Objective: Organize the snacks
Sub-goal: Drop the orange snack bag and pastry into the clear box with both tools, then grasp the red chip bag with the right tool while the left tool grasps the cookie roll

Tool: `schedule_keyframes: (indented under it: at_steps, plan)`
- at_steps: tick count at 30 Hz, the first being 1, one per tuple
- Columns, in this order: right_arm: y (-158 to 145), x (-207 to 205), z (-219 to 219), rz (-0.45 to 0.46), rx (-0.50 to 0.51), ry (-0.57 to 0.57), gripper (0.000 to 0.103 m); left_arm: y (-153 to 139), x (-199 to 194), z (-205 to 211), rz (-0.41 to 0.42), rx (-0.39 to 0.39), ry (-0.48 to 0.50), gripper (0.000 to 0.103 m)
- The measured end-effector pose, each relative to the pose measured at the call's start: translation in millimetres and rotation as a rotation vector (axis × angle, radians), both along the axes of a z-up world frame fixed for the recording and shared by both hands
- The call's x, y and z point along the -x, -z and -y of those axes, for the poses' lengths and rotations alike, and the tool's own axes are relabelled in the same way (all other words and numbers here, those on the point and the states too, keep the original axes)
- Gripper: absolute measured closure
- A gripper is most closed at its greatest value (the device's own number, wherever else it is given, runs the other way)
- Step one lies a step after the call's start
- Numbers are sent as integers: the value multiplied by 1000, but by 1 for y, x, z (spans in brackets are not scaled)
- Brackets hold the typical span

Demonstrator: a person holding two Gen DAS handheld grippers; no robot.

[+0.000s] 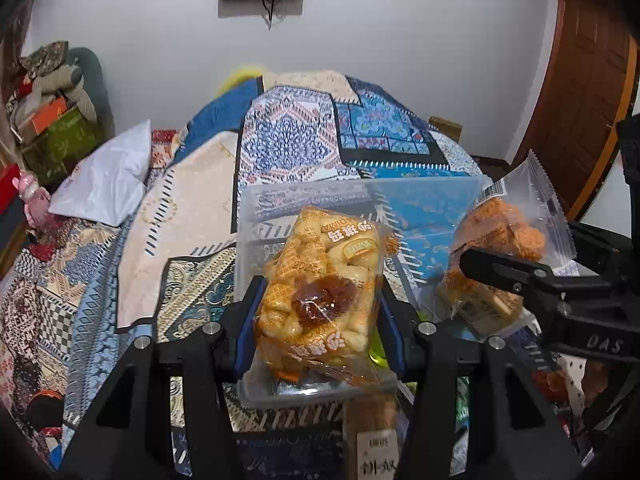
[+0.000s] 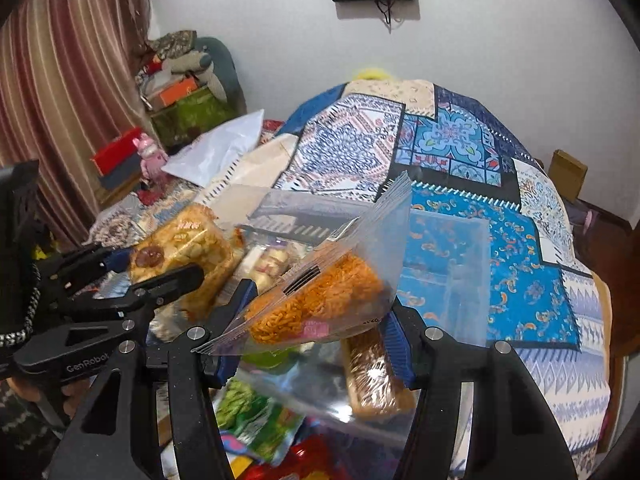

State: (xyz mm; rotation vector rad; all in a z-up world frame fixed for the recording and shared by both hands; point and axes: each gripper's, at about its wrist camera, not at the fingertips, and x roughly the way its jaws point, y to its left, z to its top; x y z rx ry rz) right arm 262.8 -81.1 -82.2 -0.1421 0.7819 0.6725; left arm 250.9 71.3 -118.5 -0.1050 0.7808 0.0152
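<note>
Left jaws: pinching the sachima pack (image 1: pixel 320 288) over the clear plastic bin (image 1: pixel 360 196).
Right jaws: pinching the orange-floss snack bag (image 2: pixel 320 296), just right.

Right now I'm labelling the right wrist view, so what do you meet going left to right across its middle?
Left gripper with the yellow puffed-snack pack → orange shredded-snack packet in the right gripper → clear plastic bin → patchwork cloth.

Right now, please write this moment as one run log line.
left gripper: shut on sachima pack | right gripper: shut on orange snack bag | both above clear bin
</note>
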Motion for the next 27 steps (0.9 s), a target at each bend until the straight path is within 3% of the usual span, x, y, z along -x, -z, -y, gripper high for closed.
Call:
schedule_keyframes:
  at_steps: [7, 9, 11, 21, 27]
  plan:
    - [5, -2, -5, -2, 10, -31, 46, 14, -12, -2, -34, 26, -13, 51]
    - [8, -2, -6, -12, 30, -34, 39, 12, -11, 1, -36, 12, -3, 39]
    - [8, -1, -6, -3, 47, -24, 29, 8, -7, 4, -18, -2, -3, 33]
    - [-20, 34, 15, 95, 41, -25, 26, -21, 31, 0, 17, 37, 0, 33]
    - [-26, 62, 36, 79, 4, -33, 22, -20, 61, 7, -21, 29, 33, 33]
